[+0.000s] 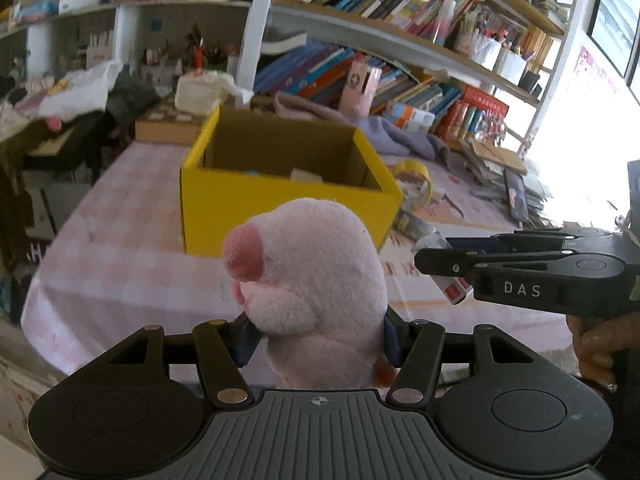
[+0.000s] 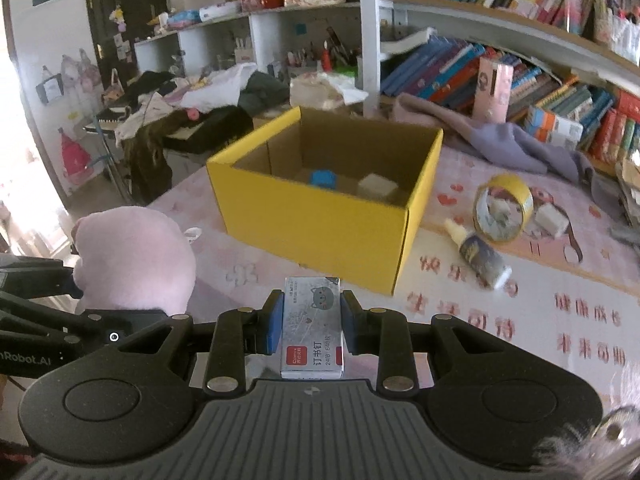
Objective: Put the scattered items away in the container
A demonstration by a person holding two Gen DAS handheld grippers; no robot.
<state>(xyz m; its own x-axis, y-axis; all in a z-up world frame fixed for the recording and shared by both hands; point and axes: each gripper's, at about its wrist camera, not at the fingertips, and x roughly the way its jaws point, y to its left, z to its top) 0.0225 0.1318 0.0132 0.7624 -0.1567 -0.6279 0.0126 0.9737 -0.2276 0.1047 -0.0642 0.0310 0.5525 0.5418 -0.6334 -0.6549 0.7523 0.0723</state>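
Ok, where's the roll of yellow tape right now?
In the right wrist view, the yellow tape roll stands on edge on the table right of the yellow box, between a small glue bottle and a white block.

The top of the yellow box (image 2: 320,216) is open and uncovered, and only a blue piece (image 2: 322,178) and a white block (image 2: 377,186) are seen on its floor. A bare strip of tablecloth (image 2: 248,268) is left before its near wall. To its right, the way is narrowed by a tape roll (image 2: 503,208), a small bottle (image 2: 480,254) and a purple cloth (image 2: 516,148).
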